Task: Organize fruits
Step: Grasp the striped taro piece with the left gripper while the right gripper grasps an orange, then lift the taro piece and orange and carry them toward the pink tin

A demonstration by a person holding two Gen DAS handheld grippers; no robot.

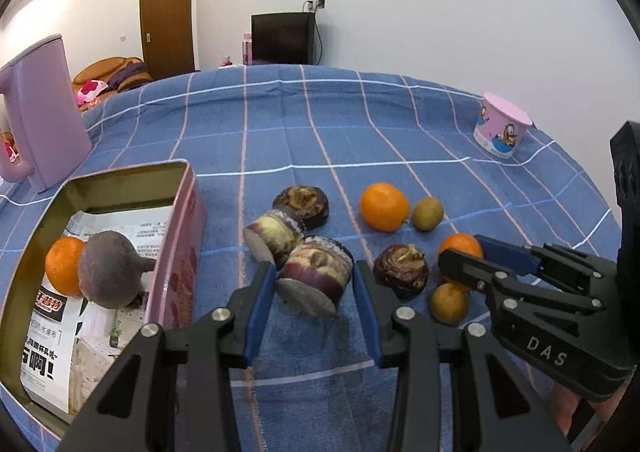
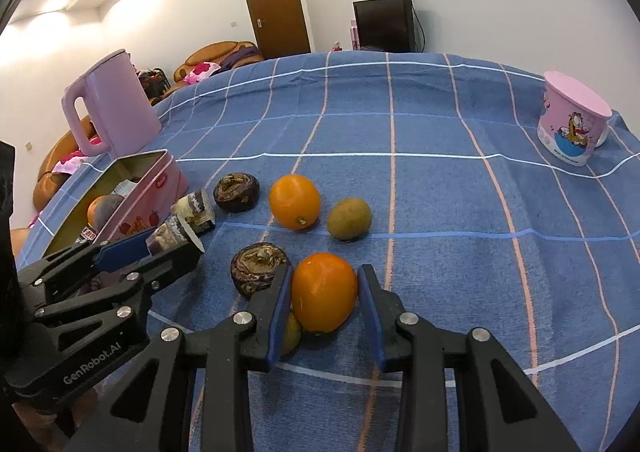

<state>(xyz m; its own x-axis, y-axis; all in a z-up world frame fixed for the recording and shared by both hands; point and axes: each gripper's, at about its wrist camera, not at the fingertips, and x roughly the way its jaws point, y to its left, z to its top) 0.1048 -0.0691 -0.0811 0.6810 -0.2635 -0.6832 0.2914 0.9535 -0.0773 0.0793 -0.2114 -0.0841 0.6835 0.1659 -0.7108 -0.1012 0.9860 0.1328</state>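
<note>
My left gripper is open, its blue pads on either side of a purple-and-cream cut root piece lying on the blue checked cloth. A second cut piece lies just behind it. My right gripper is open around an orange, the left pad close to it, a gap at the right. A pink tin at the left holds an orange and a purple round root. Another orange, two dark bulbs and two small brown fruits lie on the cloth.
A pink kettle stands behind the tin at the far left. A pink cartoon cup stands upside down at the far right. A dark cabinet and a brown door are beyond the table.
</note>
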